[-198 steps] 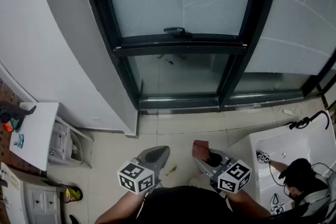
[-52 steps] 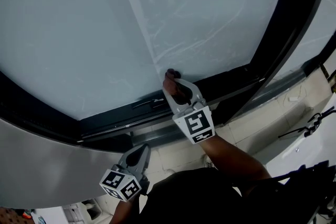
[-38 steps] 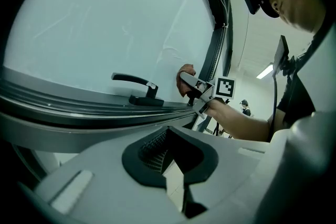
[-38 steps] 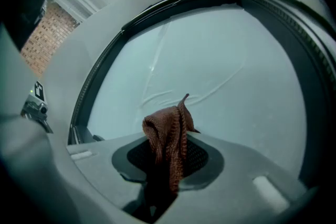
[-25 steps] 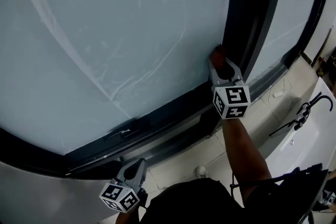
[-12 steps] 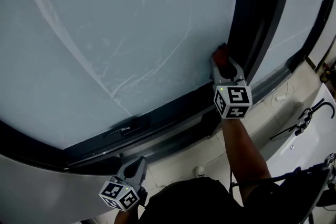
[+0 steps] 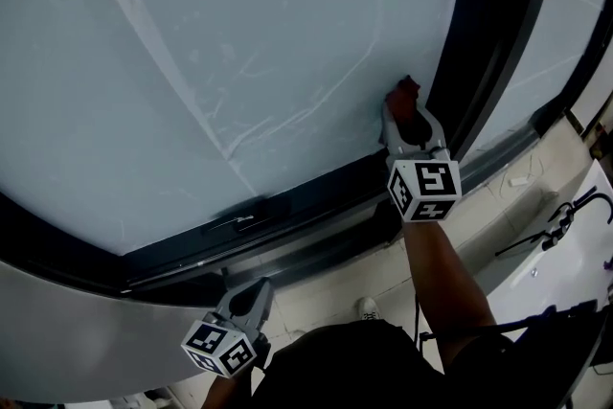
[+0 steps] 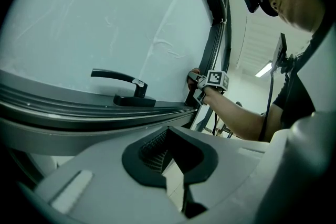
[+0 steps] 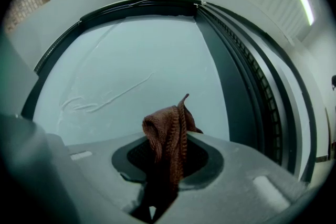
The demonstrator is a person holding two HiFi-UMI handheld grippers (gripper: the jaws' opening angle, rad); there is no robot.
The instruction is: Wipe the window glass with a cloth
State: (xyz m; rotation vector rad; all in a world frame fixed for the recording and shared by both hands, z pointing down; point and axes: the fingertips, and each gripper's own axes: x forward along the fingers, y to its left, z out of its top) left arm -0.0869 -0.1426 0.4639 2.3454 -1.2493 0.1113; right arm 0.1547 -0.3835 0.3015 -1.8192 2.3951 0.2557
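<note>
Jaws of right gripper (image 7: 407, 116) tight on brown cloth (image 7: 404, 96) at window glass (image 7: 239, 34); left gripper (image 7: 257, 293) jaws together, empty.

No legible text, brand, number or sign in any view. Left cube (image 7: 220, 347) and right cube (image 7: 424, 190) carry black-and-white square marker patterns only, with no letters or digits. Right cube also shows in the left gripper view, with the same kind of pattern, too small to resolve.
</note>
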